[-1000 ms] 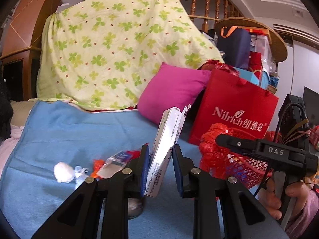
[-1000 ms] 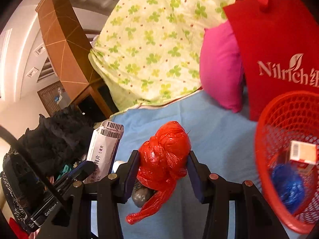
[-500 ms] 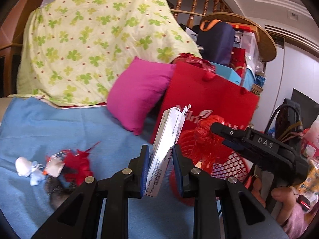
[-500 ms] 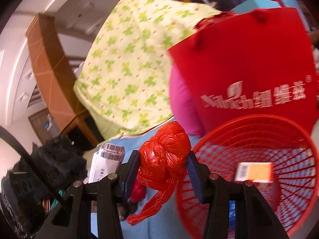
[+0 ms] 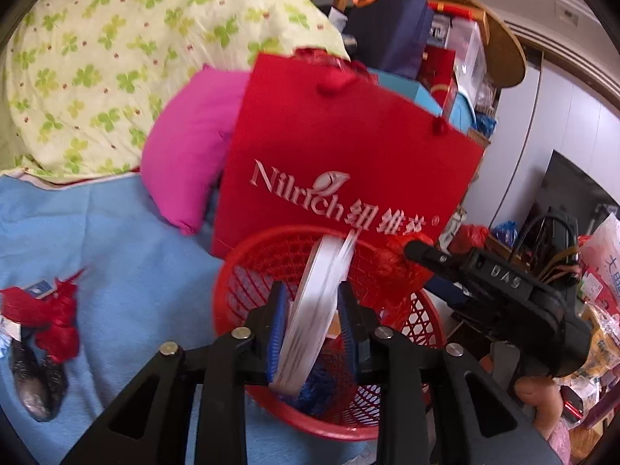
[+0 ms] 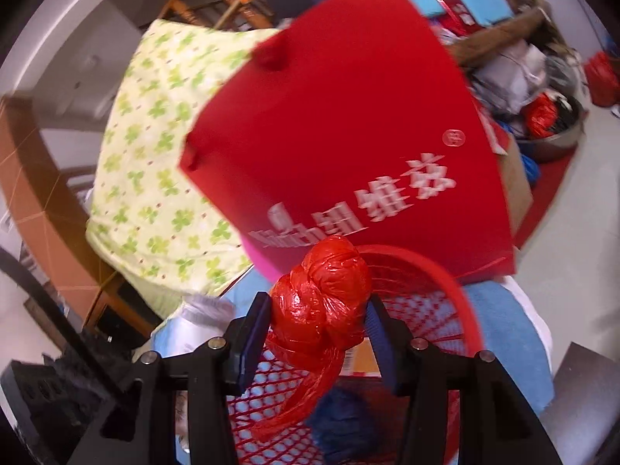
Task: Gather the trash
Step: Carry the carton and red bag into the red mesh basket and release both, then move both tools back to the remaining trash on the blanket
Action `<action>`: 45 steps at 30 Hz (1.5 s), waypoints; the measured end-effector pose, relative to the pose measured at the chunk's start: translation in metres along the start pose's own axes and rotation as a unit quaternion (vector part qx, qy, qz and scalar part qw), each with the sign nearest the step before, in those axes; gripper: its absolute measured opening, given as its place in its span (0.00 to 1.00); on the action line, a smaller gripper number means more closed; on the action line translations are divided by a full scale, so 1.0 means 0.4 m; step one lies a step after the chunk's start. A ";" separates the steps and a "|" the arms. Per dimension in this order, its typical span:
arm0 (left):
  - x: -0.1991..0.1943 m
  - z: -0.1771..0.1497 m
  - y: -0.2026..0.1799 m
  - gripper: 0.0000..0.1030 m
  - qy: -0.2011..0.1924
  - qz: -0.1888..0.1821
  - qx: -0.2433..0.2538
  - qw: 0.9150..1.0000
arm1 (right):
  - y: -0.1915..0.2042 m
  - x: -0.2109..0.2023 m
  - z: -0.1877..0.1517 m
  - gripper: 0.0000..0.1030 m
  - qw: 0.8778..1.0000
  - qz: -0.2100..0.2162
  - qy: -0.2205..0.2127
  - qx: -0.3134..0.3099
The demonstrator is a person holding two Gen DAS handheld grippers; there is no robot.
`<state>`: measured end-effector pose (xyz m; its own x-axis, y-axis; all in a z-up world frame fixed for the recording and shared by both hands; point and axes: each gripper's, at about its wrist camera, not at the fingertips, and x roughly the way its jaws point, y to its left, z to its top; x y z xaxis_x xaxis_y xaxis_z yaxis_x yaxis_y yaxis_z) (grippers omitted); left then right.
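Note:
My left gripper (image 5: pixel 313 325) is over the red mesh basket (image 5: pixel 248 267). The white box (image 5: pixel 316 310) between its jaws is blurred and tilted, and the jaws stand a little wider than the box. My right gripper (image 6: pixel 316 327) is shut on a knotted red plastic bag (image 6: pixel 321 302) and holds it above the same basket (image 6: pixel 457 302). The right gripper and its bag (image 5: pixel 391 267) show at the basket's right rim in the left wrist view. A blue wad (image 6: pixel 341 418) and a small carton (image 6: pixel 360 360) lie inside the basket.
A red Nilrich paper bag (image 5: pixel 341 155) stands right behind the basket, a pink pillow (image 5: pixel 186 147) beside it. On the blue blanket (image 5: pixel 128 255) at left lie red wrappers (image 5: pixel 50 321) and a dark crumpled bag (image 5: pixel 35 383). Clutter fills the right side.
Both grippers swung right from over the blanket to over the red basket. The left jaws have spread and the white box now looks loose and blurred. The right still grips the red bag.

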<state>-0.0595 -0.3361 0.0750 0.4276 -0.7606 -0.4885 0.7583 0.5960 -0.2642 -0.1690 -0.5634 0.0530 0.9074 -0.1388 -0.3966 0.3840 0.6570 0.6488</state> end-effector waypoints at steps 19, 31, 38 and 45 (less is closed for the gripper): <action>-0.250 -0.117 0.268 0.59 -0.022 0.186 -0.013 0.982 | 0.225 -0.033 -0.093 0.58 0.989 0.109 -0.044 -0.085; -0.461 -0.251 0.621 0.60 -0.021 0.347 -0.126 0.929 | 0.478 0.157 -0.332 0.61 0.963 0.167 0.132 -0.167; -0.479 -0.264 0.693 0.60 0.001 0.355 -0.149 0.923 | 0.547 0.303 -0.477 0.61 0.938 0.171 0.254 -0.164; -0.461 -0.272 0.777 0.60 0.027 0.364 -0.181 0.913 | 0.621 0.428 -0.627 0.61 0.917 0.145 0.320 -0.191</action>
<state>0.0438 0.0176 -0.0075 0.7219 -0.1208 -0.6814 0.0659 0.9922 -0.1062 0.0389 -0.2381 -0.0165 0.6292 0.4648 -0.6229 -0.0550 0.8261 0.5608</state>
